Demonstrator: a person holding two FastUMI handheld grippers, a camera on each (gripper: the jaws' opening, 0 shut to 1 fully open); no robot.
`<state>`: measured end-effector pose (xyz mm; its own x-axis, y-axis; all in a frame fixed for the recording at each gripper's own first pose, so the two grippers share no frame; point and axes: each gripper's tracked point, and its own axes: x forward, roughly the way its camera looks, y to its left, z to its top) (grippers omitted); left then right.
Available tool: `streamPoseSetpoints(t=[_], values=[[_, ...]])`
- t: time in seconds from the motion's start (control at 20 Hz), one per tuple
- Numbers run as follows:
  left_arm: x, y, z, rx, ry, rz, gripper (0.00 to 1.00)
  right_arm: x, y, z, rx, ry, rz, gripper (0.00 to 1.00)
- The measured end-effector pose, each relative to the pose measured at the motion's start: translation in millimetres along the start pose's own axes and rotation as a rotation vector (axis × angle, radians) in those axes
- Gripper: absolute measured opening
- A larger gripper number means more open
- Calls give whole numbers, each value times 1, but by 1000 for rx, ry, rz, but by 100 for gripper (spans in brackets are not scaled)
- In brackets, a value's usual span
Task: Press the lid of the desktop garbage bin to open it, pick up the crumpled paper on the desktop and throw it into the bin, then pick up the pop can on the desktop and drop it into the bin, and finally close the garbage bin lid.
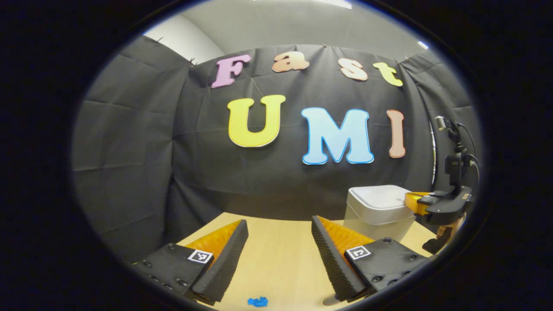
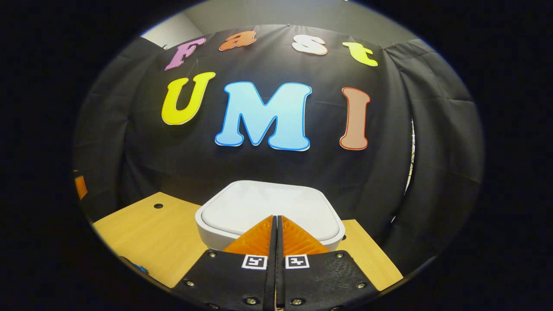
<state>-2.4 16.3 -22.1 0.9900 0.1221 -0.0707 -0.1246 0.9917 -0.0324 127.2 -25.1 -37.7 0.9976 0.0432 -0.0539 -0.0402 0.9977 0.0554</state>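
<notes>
Your garbage bin point(image 2: 270, 211) stands at the far edge of the desk point(image 2: 151, 233), close against the black cloth wall, and its lid point(image 2: 272, 205) lies flat and shut. In the right gripper view the bin sits dead ahead, with the lid's near edge covered by your right hand-held gripper point(image 2: 276, 218); its two fingers are pressed together with nothing between them, and their tips lie over the lid's front rim. Whether they actually touch the lid you cannot tell from here.

In the left gripper view the same bin point(image 1: 378, 209) appears to the right, its lower front corner hidden behind one finger of your left hand-held gripper point(image 1: 280, 224). That gripper's fingers stand wide apart, empty, above bare desk point(image 1: 276, 255). The right hand-held gripper point(image 1: 414, 203) shows there too, at the bin's right side at lid height, partly cut off by the view's edge, along with a dark camera mount above it.

A small blue scrap point(image 1: 258, 301) lies on the desk at the bottom of the left gripper view, too small to identify. A round hole point(image 2: 158, 206) marks the desk left of the bin.
</notes>
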Motion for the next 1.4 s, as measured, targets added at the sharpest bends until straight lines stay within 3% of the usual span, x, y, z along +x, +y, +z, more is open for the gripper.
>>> streamPoseSetpoints(t=[0.15,0.45,0.95,1.4], values=[[-8,5,2,-4,-5,10,100,0,-4,9,4,1,2,1],[-16,17,4,-11,-13,36,100,-12,-5,52,-2,-108,-21,1],[-19,15,0,-36,-8,12,100,-42,-3,63,-33,-146,-26,1],[-18,7,-8,-30,10,-20,100,-76,2,59,14,-137,-23,1]])
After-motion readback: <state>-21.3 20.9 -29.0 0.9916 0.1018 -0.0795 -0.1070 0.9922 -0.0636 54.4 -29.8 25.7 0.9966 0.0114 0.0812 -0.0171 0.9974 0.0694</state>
